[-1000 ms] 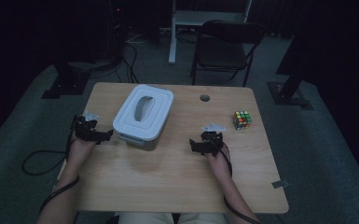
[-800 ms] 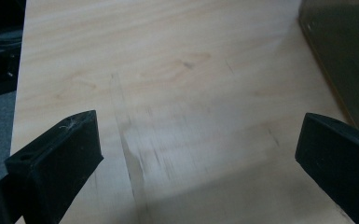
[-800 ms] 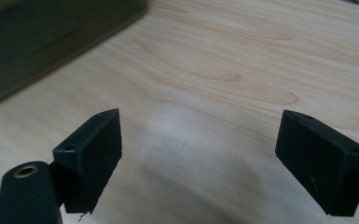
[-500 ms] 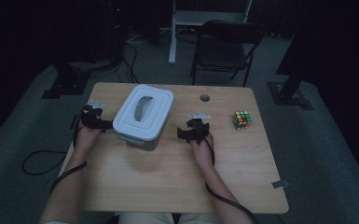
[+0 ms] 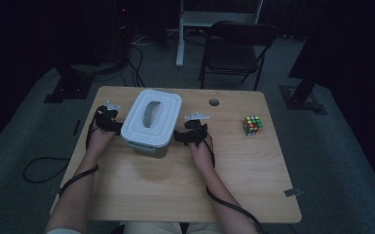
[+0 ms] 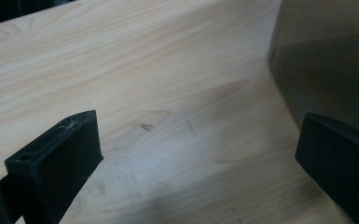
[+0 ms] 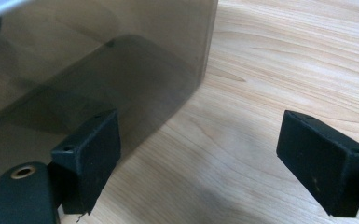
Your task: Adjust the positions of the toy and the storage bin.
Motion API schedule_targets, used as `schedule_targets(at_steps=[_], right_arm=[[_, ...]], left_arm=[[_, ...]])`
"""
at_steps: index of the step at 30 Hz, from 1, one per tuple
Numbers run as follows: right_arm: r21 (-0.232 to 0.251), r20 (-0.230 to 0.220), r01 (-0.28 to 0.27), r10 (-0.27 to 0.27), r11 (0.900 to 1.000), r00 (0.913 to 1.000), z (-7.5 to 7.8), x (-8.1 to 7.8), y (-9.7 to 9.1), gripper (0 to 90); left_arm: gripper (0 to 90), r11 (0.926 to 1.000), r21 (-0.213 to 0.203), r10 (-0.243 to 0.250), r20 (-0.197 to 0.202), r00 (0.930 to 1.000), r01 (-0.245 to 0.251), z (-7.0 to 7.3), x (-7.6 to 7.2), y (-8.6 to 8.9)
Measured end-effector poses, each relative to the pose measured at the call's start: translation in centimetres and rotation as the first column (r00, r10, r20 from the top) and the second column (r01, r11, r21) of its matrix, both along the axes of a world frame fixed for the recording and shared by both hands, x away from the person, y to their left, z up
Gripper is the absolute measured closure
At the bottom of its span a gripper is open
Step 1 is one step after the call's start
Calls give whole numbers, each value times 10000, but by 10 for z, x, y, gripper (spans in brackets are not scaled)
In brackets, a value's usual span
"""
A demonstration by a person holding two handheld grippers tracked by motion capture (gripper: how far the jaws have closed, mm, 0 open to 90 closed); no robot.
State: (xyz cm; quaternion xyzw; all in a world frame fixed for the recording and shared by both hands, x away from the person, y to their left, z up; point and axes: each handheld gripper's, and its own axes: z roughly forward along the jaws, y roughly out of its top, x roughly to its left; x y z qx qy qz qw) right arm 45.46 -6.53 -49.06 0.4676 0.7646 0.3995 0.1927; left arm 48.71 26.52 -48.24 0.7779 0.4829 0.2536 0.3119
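A light wooden table (image 5: 253,180) carried a storage box with smoky translucent walls and a white lid (image 5: 152,122), which stood on the far left-centre part of the tabletop, slightly skewed to the table's edges. The lid had a grey handle (image 5: 151,112) recessed along its middle. The person's forearms came in from the near edge, one on each side of the box. The left gripper (image 5: 113,125) lay just beside the box's left wall; in the left gripper view its black jaws stood wide apart over bare wood and held nothing, with the box wall (image 6: 326,60) rising close by one jaw. The right gripper (image 5: 180,135) sat just beside the box's right wall, its jaws likewise spread wide and empty after opening a little further, the wall (image 7: 98,70) next to one jaw. Well apart to the right, a Rubik's cube (image 5: 253,125) sat near the table's far right side. A small round hole (image 5: 214,102) marked the far edge.
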Motion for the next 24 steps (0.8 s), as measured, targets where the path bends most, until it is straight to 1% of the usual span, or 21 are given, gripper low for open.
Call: schedule_targets(at_steps=[1,2,4,5,6,7,8,9,10,11,12,15,18,24], right_arm=[[111,-37,-55,55,9999,10000,0,0,-2,133],[217,72,-105,103,9997,9999,0,-1,-5,132],[135,-27,-294,295,9995,9996,-1,-1,-8,133],[102,57,-350,349,9993,9994,-2,-2,-9,133],[-50,7,-487,487,9988,9988,-3,-2,-11,134],[-86,0,-588,588,9982,9983,-3,-2,-13,139],[-181,43,-627,628,9979,9980,-4,-3,-15,139],[-238,-78,-694,693,9973,9976,-4,-3,-16,142],[-242,-39,-670,669,9975,9978,-4,-4,-20,147],[-225,-31,-691,690,9974,9976,-3,-5,-21,147],[-63,17,-720,720,9974,9974,-3,-7,-25,147],[100,2,-885,885,9960,9961,-1,-10,-30,147],[-34,132,-987,987,9951,9950,0,-16,-37,147],[248,102,-938,936,9953,9956,-2,-22,-57,147]], left_arm=[[8,10000,-31,-24,-77,10000,24,0,-2,-2],[8,10000,-71,-53,-105,9999,52,-1,-3,-3],[8,9995,-271,-189,-231,9996,183,-1,-5,-6],[8,9990,-388,-218,-249,9995,209,-1,-7,-9],[8,9983,-506,-312,-282,9991,298,0,-8,-12],[8,9978,-551,-387,-279,9989,372,1,-9,-15],[8,9977,-538,-435,-233,9988,422,1,-11,-17],[8,9982,-344,-489,-229,9985,481,2,-13,-22],[8,9985,-268,-489,-228,9985,483,2,-13,-24],[8,9987,-106,-508,-258,9984,505,2,-15,-27],[8,9988,-85,-482,-248,9985,480,1,-16,-28],[9,9991,-129,-397,-239,9989,394,0,-20,-33],[9,9988,-142,-478,-325,9983,474,-2,-23,-41],[10,9975,-15,-701,-307,9971,701,-2,-28,-60]])
